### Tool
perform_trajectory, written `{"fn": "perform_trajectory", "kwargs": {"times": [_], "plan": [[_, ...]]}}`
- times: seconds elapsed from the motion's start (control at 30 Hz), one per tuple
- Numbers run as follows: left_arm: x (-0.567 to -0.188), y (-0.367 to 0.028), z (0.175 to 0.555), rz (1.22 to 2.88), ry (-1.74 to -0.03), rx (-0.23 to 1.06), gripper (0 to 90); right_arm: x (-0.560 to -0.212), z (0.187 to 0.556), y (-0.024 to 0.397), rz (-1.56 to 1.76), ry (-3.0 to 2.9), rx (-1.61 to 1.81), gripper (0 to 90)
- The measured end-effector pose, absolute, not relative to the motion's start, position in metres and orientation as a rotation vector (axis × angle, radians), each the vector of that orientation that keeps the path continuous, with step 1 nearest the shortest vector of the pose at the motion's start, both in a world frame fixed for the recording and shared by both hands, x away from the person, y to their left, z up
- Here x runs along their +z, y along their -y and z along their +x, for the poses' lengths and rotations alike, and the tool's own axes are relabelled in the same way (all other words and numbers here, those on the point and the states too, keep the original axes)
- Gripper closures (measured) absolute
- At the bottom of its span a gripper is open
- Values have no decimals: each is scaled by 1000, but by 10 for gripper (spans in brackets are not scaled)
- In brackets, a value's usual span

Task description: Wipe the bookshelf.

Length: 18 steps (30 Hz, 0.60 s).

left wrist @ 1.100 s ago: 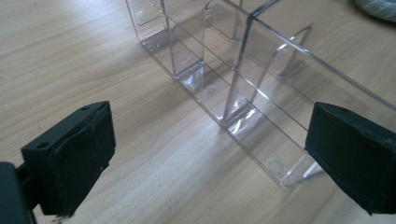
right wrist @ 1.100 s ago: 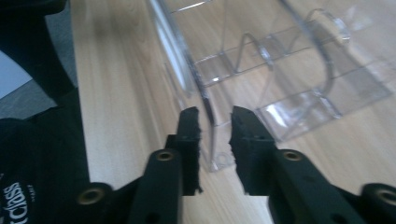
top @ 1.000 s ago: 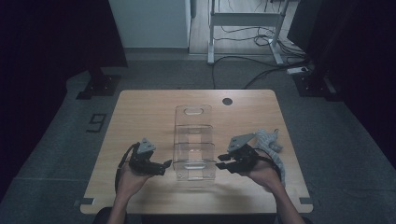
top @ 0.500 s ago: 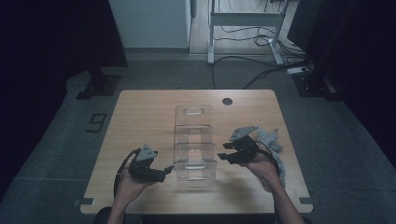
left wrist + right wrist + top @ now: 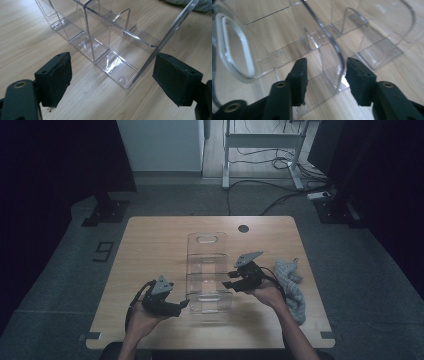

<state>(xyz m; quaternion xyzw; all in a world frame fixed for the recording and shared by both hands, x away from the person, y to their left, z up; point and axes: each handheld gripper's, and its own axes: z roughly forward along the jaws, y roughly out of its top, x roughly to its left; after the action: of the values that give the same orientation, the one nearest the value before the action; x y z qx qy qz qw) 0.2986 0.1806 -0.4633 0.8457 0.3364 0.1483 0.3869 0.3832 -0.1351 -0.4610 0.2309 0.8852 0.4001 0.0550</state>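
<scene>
A clear plastic divided box (image 5: 206,251) lies lengthwise on the middle of the wooden table (image 5: 150,250). My left gripper (image 5: 183,306) points at its near left corner. In the left gripper view the gripper (image 5: 112,77) stands wide open, having closed a little, with the box corner (image 5: 130,83) ahead between the pads, untouched. My right gripper (image 5: 229,281) is at the box's right wall. Its jaws (image 5: 327,75) straddle that clear wall (image 5: 329,42); they have just been closing. A gap still shows on the left pad's (image 5: 299,75) side.
A crumpled grey cloth (image 5: 294,285) lies on the table right of the box, behind my right hand. A dark round hole (image 5: 243,228) sits near the far edge. Cables and desk legs (image 5: 260,155) are on the floor beyond the table.
My right gripper has moved left from beside the cloth onto the box's right wall. The left hand has hardly moved.
</scene>
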Motion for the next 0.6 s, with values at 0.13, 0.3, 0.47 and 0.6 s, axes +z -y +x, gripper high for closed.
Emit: {"fn": "perform_trajectory", "kwargs": {"times": [0.13,0.3,0.47,0.6], "plan": [[-464,-182,302,2145,-855,364,159,-460,381,133,680,-2691,1203,528],[-466,-184,306,2132,-856,350,174,-460,378,133,666,-2719,1220,535],[-467,-189,309,2131,-860,344,236,-464,376,130,644,-2752,1202,527],[-466,-193,311,2118,-865,340,331,-465,376,128,639,-2753,1206,526]]}}
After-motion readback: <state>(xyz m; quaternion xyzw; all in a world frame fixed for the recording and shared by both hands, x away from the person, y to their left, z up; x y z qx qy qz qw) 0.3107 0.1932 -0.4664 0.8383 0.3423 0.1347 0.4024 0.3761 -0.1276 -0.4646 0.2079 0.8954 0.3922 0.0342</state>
